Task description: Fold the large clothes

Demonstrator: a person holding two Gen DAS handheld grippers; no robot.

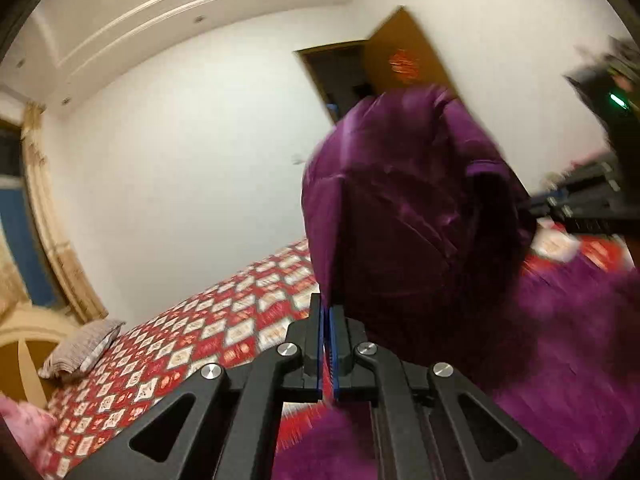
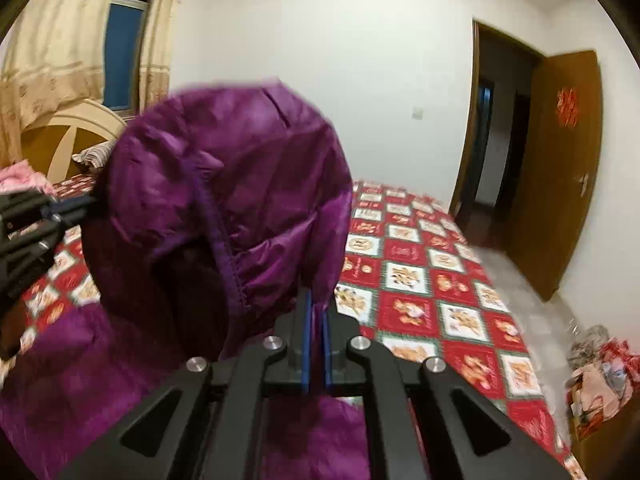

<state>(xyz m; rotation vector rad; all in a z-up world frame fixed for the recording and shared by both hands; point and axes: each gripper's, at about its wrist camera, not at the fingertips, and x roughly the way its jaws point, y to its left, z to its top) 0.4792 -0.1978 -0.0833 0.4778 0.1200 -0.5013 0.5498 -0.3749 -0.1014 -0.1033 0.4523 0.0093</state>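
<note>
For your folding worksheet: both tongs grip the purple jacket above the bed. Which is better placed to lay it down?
Neither alone: the left tongs and right tongs each pinch the lifted purple jacket, so both should lower it together onto the bed.

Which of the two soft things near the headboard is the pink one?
The pink bundle at the far left edge; the other, a pillow against the headboard, is grey-striped.
</note>
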